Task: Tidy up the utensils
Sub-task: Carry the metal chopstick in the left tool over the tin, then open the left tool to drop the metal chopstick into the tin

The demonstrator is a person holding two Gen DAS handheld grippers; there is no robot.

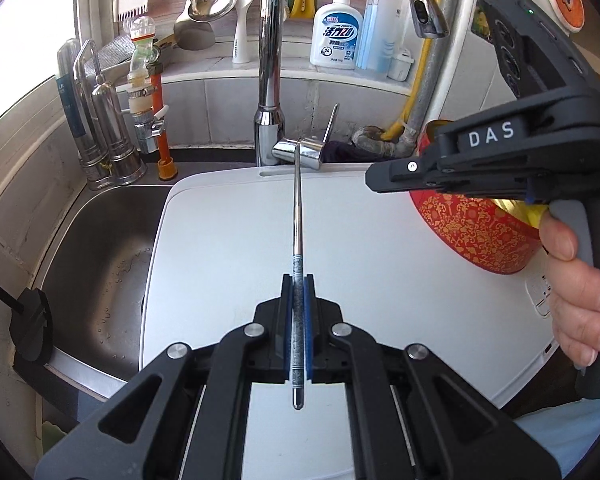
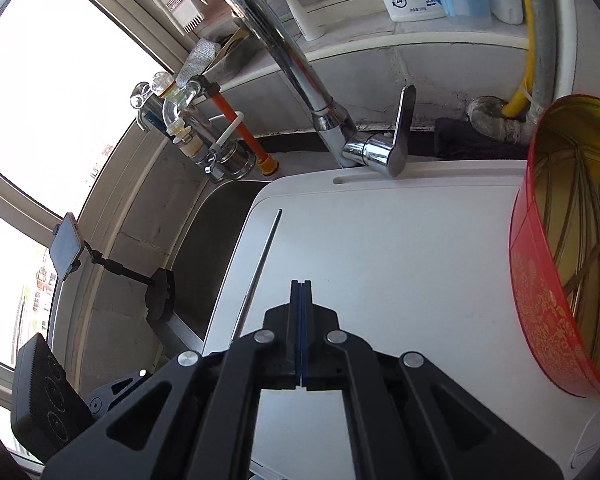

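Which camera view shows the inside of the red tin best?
The right wrist view: the red tin opens toward the camera, with thin metal utensils visible inside. The left wrist view shows only its patterned outer wall, partly behind the right gripper.

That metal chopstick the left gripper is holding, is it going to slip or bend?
The chopstick looks like stiff polished metal, so bending seems unlikely. It is thin, round and smooth, so it may pivot or slide between the left gripper pads, and roll if dropped.

One chopstick [image 1: 298, 216]; one red tin [image 2: 560, 248]; two tools [image 1: 299, 300].
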